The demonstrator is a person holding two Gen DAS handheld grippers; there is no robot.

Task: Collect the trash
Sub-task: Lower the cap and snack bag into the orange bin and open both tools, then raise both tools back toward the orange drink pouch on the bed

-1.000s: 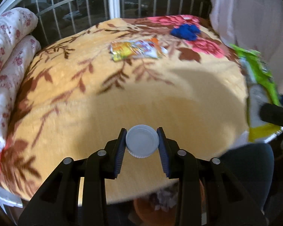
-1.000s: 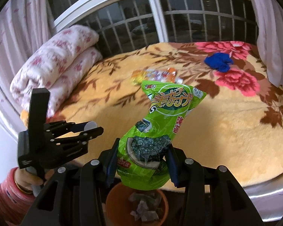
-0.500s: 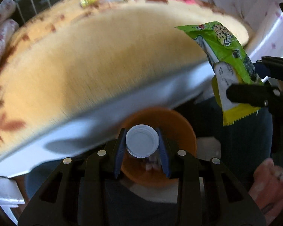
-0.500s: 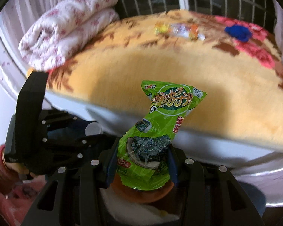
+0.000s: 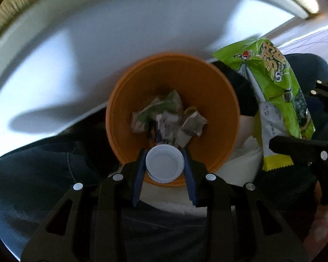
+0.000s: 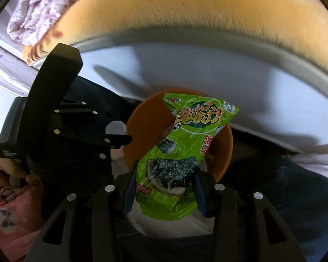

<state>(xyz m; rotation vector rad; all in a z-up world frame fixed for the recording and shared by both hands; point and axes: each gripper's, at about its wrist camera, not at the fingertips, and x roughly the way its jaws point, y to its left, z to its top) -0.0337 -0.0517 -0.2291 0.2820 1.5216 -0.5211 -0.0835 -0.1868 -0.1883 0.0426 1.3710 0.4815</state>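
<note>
One white bottle cap, seen in both views. One green snack wrapper, printed with dark seaweed. One orange bin, round and open-topped. Inside the bin, roughly four or five crumpled scraps; exact number unclear, since overlapping. Two black tools: left tool and right tool, each with two blue-padded fingers. Four silver screw heads across the front of each tool in its own view. One folded floral quilt at upper left of the right-wrist view. One yellow fleece blanket on one bed. One pink sleeve at lower left.
</note>
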